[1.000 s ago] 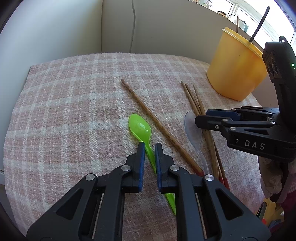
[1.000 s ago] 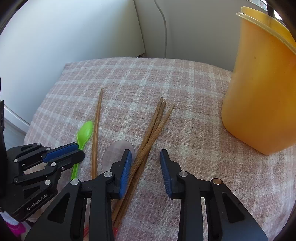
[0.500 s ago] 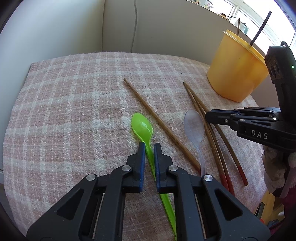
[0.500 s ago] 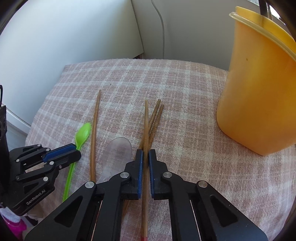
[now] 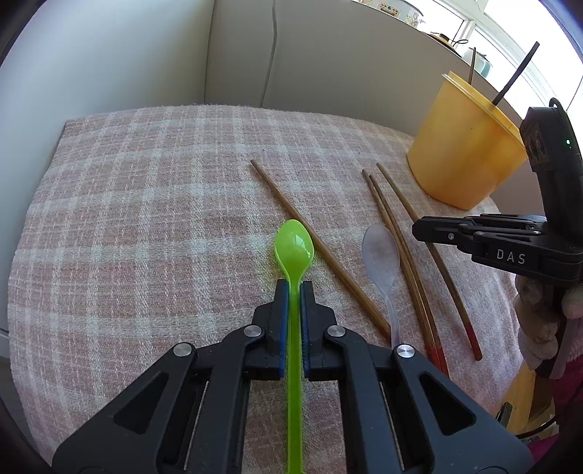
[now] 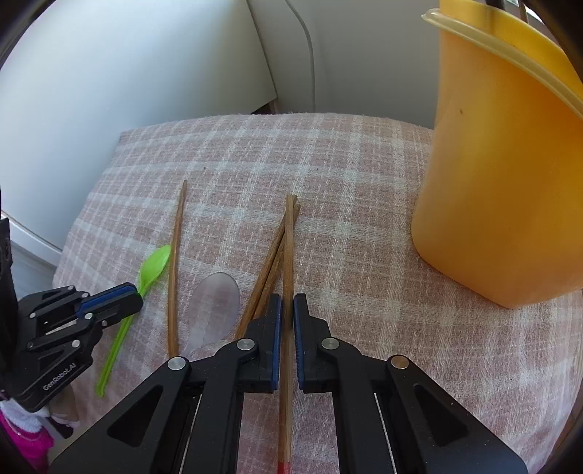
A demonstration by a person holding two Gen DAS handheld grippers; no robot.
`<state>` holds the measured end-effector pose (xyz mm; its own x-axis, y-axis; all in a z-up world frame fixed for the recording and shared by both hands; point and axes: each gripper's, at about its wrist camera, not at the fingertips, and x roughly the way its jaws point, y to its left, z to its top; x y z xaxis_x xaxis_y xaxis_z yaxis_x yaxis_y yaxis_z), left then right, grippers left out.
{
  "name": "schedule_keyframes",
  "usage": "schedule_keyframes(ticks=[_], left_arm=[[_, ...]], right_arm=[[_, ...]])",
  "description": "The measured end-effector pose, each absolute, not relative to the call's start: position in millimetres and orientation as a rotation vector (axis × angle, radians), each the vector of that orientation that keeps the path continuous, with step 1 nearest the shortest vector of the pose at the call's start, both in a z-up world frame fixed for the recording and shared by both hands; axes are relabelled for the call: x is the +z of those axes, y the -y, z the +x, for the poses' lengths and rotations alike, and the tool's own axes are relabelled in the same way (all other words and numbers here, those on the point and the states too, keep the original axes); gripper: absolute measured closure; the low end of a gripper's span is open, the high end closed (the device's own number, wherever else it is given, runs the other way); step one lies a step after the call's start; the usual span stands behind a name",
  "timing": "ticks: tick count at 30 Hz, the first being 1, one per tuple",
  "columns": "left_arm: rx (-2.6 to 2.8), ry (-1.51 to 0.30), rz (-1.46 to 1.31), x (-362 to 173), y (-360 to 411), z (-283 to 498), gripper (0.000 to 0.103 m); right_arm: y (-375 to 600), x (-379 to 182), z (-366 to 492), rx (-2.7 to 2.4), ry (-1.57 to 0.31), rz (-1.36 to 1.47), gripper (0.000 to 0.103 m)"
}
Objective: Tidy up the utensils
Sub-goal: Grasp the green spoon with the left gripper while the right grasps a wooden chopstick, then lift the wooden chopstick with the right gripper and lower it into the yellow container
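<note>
Each claw pinches 1 utensil, the left gripper point(image 5: 295, 288) a spoon point(image 5: 294, 251), the right gripper point(image 6: 287, 302) a chopstick point(image 6: 288, 248), likely bound for the tub point(image 6: 510, 164).

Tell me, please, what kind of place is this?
Probably a home kitchen or dining corner: a checked tablecloth, chopsticks, plastic spoons, a yellow tub holding utensils, and crockery on the windowsill.

We read two markings, both on the gripper bodies. In the left wrist view, white capitals "DAS" stand on the black side of the right gripper point(image 5: 422, 229). In the right wrist view, "GenRobot.AI" runs in small white letters along the black side of the left gripper point(image 6: 136, 300). We find no other legible writing.
</note>
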<state>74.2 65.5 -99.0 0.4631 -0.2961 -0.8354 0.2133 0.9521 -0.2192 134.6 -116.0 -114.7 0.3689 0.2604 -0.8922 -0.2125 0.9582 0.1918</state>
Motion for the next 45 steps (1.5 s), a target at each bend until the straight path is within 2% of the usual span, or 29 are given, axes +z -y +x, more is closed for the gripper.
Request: schedule_keyframes(ticks=[8,15,45], left_arm=[[-0.309,-1.025,-0.116,-85.8,-77.3,68.8,0.099],[-0.347,-0.938,-0.178,-45.1,-89.4,62.6,0.099],[-0.44,-0.69,-0.148,31.4,-42.2,49.5,0.1]], right_arm=[[107.9,-89.2,117.7,0.327,-1.069,0.003,0.098],[112.3,-63.3,99.5,0.331,-0.984,-0.026,0.098],[147.9,17.8,54.6,0.279,-0.695,-0.047,0.098]])
